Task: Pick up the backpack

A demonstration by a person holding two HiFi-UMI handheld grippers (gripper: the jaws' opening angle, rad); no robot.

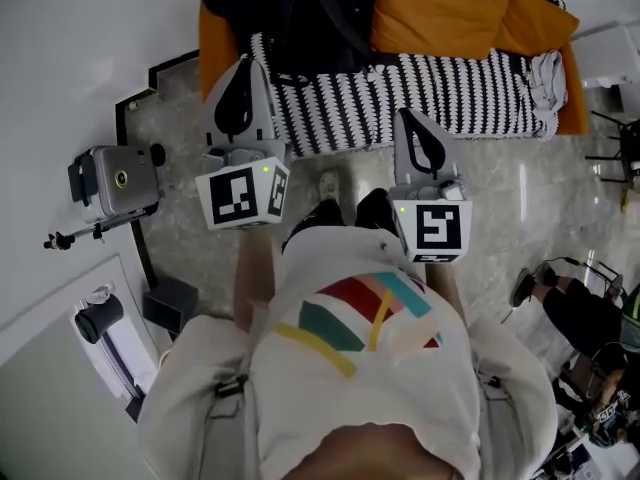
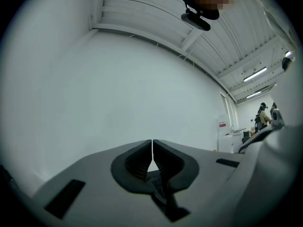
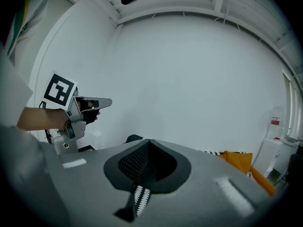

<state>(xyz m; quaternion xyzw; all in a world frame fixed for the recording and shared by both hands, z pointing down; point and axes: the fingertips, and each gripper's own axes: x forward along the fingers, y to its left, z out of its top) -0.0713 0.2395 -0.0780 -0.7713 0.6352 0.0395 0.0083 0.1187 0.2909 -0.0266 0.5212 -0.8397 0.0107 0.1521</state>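
The black backpack (image 1: 300, 13) lies on the left end of a bed with a black-and-white patterned cover (image 1: 450, 93). Both grippers are held out level over the floor in front of the bed, short of the backpack. My left gripper (image 1: 244, 64) points at the bed's left end, its jaws closed together with nothing between them (image 2: 152, 144). My right gripper (image 1: 406, 118) is farther right, below the patterned cover, also shut and empty (image 3: 147, 144). In the right gripper view the left gripper (image 3: 100, 102) shows at the left and a dark corner of the backpack (image 3: 134, 138) peeks over the jaws.
Orange pillows (image 1: 440, 8) lie on the bed to the right of the backpack. A camera on a tripod (image 1: 115, 180) stands by the wall at the left. A seated person (image 1: 580, 313) and gear are at the right. My own feet (image 1: 330, 188) stand between the grippers.
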